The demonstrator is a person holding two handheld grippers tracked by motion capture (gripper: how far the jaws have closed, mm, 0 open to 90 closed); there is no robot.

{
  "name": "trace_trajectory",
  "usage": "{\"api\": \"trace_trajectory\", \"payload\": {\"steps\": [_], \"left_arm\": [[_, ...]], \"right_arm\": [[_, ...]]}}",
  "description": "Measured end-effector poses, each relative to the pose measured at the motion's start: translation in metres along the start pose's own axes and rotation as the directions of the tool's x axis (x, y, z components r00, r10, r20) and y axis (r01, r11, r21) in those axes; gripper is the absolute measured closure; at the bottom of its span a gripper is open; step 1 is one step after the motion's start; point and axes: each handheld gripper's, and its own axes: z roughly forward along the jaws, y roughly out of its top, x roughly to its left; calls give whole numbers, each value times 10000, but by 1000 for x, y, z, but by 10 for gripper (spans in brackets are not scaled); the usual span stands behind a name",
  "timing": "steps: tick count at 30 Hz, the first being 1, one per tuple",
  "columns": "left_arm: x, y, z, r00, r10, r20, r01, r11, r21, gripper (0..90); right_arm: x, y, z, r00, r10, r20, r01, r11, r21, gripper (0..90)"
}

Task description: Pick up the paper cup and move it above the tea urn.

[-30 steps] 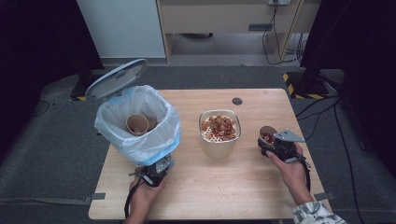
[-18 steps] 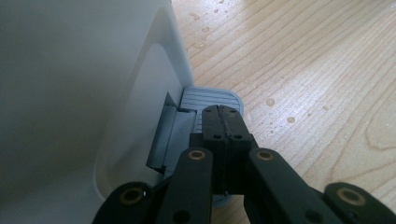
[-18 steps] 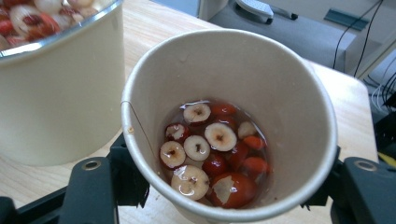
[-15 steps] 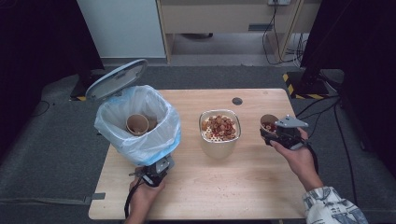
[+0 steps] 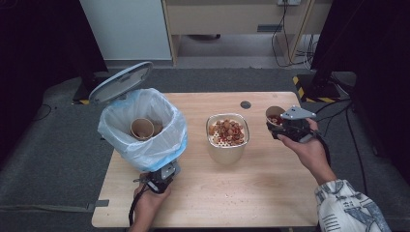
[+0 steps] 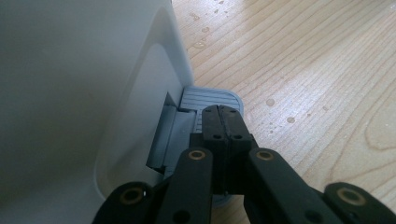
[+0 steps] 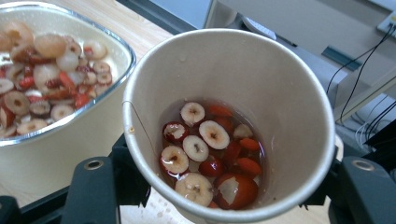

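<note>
Now the brown paper cup of sliced red fruit (image 7: 224,135), clamped in the right gripper (image 5: 290,126) whose jaws have just been tightening, is seen raised off the wooden table (image 5: 270,193) beside the perforated metal strainer bowl (image 5: 227,137), likely for tipping, while the clenched left gripper (image 6: 223,128) is pressed on the bin's grey pedal (image 6: 210,100).

A light wooden table (image 5: 270,193) is standing on dark grey carpet (image 5: 53,159), which is extending away on all sides. Beyond the far table edge, a white panel (image 5: 125,26) and a beige cabinet (image 5: 232,14) with an open recess beneath it are standing against the back, with black cables (image 5: 285,36) hanging down beside the cabinet. A black stand base with yellow-and-black hazard tape (image 5: 309,89) is sitting on the floor at the far right, and dark curtains are flanking both sides.
</note>
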Motion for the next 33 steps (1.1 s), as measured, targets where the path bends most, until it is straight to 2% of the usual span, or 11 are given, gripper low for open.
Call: {"api": "trace_trajectory", "payload": {"steps": [14,26,33], "left_arm": [[0,0,0,10000,51,-25,-51,10000,26,891],[-1,1,0,10000,66,-31,-66,10000,49,891],[0,1,0,10000,66,-13,-66,10000,52,890]], "right_arm": [[-5,46,-8,9960,-892,62,894,9953,-375,356],[-4,62,-9,9878,-1558,35,1558,9865,-500,358],[-4,68,-9,9858,-1677,121,1681,9845,-498,358]]}}
